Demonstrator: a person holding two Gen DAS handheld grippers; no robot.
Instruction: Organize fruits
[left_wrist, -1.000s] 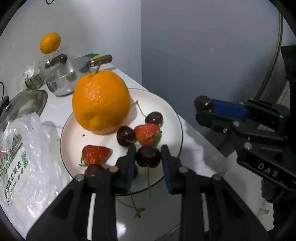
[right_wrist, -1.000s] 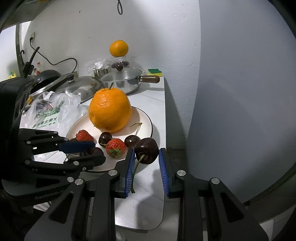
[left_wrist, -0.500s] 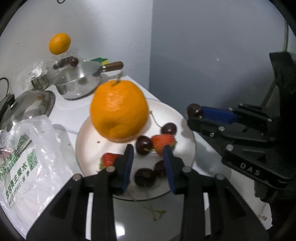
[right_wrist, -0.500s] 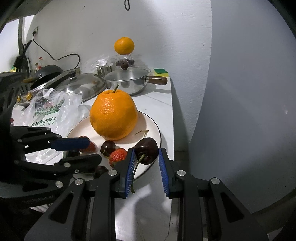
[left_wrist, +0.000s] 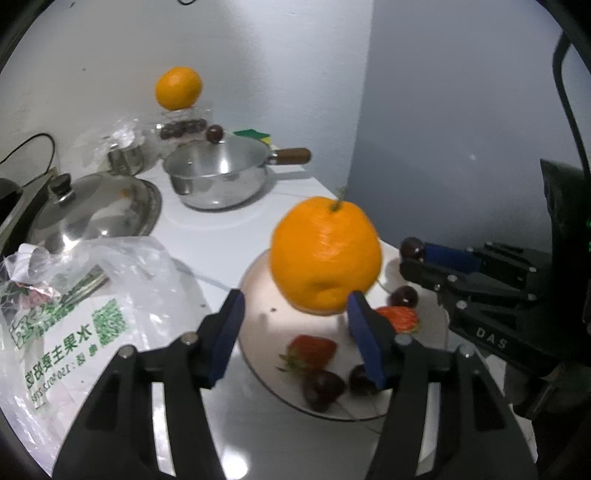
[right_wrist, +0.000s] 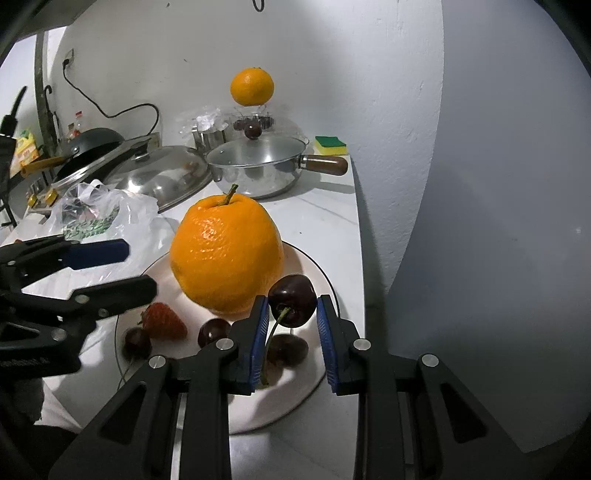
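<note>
A white plate (right_wrist: 317, 273) holds a big orange (right_wrist: 226, 254), strawberries (right_wrist: 162, 326) and dark cherries (right_wrist: 213, 330). My right gripper (right_wrist: 291, 308) is shut on a cherry (right_wrist: 292, 300) with its stem hanging down, held just above the plate's right side. My left gripper (left_wrist: 293, 314) is open and empty, raised over the plate's left part; the orange (left_wrist: 325, 258) shows between and beyond its blue pads. The plate (left_wrist: 258, 354), a strawberry (left_wrist: 312, 349) and cherries (left_wrist: 323, 384) show below it. The right gripper's cherry also shows in the left wrist view (left_wrist: 413, 248).
A steel saucepan (right_wrist: 258, 166) with a wooden handle, a steel lid (right_wrist: 147, 177), a sponge (right_wrist: 330, 144) and a second orange (right_wrist: 252, 85) on a clear stand sit behind. A plastic bag (left_wrist: 74, 295) lies left of the plate. The counter edge (right_wrist: 360, 258) runs right of it.
My left gripper let go of its cherry onto the plate, opened wide and rose, shifting left. My right gripper moved in over the plate, still holding its cherry.
</note>
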